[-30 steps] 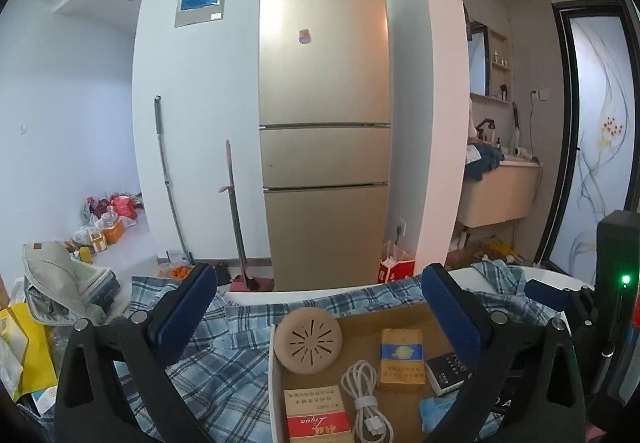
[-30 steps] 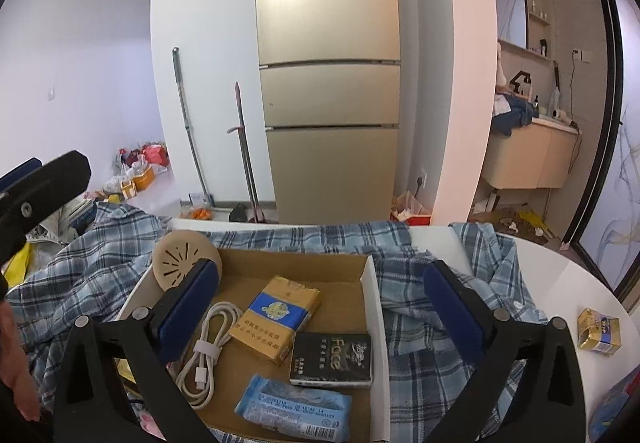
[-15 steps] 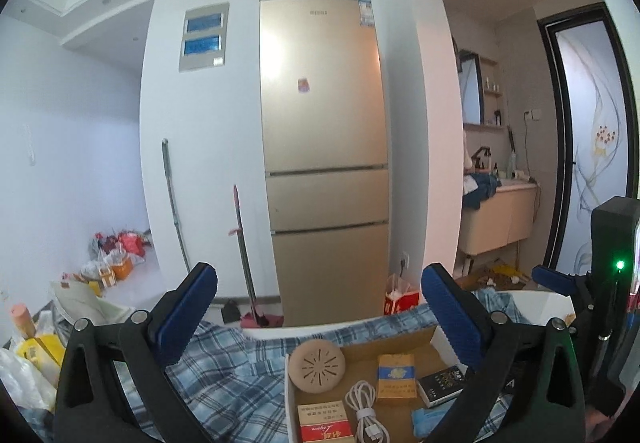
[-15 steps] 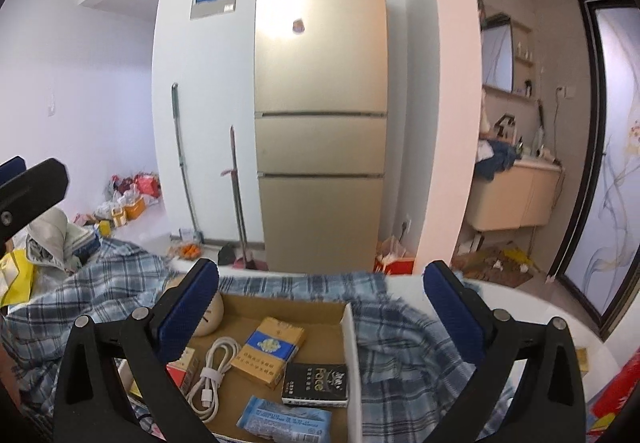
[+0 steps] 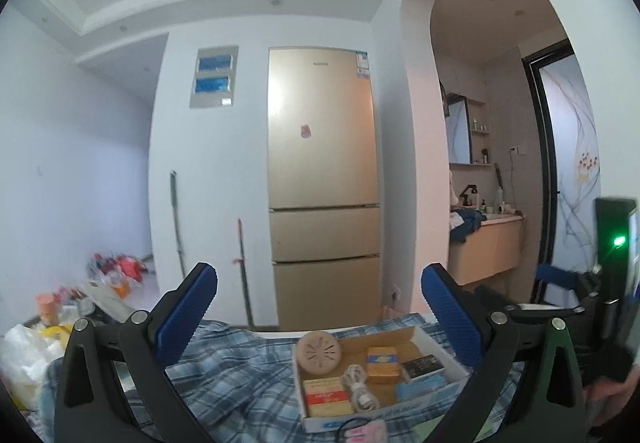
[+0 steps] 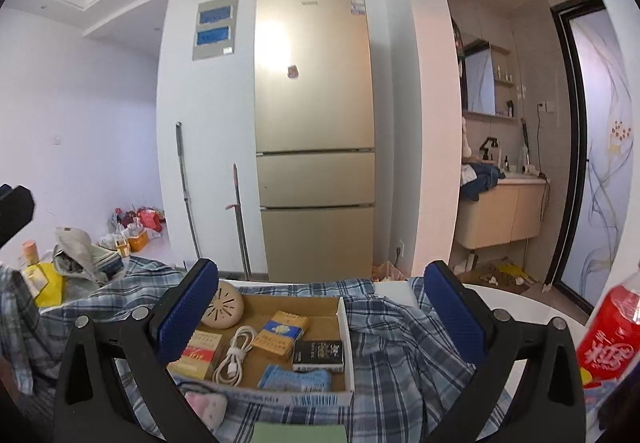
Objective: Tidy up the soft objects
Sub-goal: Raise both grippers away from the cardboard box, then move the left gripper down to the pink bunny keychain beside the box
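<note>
Plaid cloth = the soft thing to sort: blue checked shirt (image 5: 240, 375) spread over the table.

L wrist view: L gripper (image 5: 320, 327) w/ jaws wide apart, nothing between, held above the cloth. Shirt fills lower left to lower centre of frame, below and ahead of the fingers; long axis looks roughly left-right. Cardboard box (image 5: 424, 335) sits on the shirt, lower centre-right, holding small packs, a cable, a round disc. R gripper's body visible at right edge.

R wrist view: R gripper (image 6: 322, 317) also spread open, empty. Shirt (image 6: 400, 355) lies under the box (image 6: 344, 327) and bunches at lower right, just beneath the R finger. Pink soft item (image 6: 206, 405) at bottom, near the box front. Red bottle (image 6: 612, 331) at right edge.

Judgement: R nearer the free shirt fold; box pins the middle, so cloth will drag it if pulled.

Room: gold fridge (image 6: 316, 131) centre, white walls, mop, clutter on floor left.
</note>
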Available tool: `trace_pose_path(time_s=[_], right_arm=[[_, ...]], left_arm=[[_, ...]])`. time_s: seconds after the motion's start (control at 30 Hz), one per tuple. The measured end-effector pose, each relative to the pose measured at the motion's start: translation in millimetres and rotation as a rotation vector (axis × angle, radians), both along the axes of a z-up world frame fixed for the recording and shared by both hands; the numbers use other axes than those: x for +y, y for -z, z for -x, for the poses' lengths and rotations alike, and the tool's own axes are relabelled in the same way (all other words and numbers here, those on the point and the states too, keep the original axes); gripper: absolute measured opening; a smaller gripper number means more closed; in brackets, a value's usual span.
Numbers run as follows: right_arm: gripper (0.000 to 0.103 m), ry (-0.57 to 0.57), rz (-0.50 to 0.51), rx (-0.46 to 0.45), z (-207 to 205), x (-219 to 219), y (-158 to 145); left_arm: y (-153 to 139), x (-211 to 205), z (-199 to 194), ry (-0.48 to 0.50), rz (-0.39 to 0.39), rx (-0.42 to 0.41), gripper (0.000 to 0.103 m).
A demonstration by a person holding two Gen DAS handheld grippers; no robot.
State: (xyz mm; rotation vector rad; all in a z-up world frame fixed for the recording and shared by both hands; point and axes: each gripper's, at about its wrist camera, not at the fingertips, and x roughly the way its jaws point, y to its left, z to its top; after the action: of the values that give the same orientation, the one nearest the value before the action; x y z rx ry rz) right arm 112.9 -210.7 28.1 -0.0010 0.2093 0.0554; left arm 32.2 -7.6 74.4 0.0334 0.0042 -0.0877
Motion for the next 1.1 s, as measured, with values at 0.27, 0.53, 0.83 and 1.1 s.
trace_pose_path(time_s=[0.27, 0.53, 0.83, 1.1], right_arm=[[0.103, 0.019, 0.040, -0.113, 53, 3, 28], [0.103, 0.042, 0.045, -0.178, 69, 0, 41], [0.103, 0.044, 0.084, -0.143, 68, 5, 47], [0.103, 0.083, 0.129, -0.102, 61, 11, 49]], left_arm=[[47, 5, 18, -0.037, -0.001, 0.016, 0.103], [80, -2, 12, -0.042, -0.053, 0.067, 0.103], [84, -1, 13, -0.052, -0.046, 0.058, 0.103], [85, 3, 13, -0.053, -0.035, 0.066, 0.103]])
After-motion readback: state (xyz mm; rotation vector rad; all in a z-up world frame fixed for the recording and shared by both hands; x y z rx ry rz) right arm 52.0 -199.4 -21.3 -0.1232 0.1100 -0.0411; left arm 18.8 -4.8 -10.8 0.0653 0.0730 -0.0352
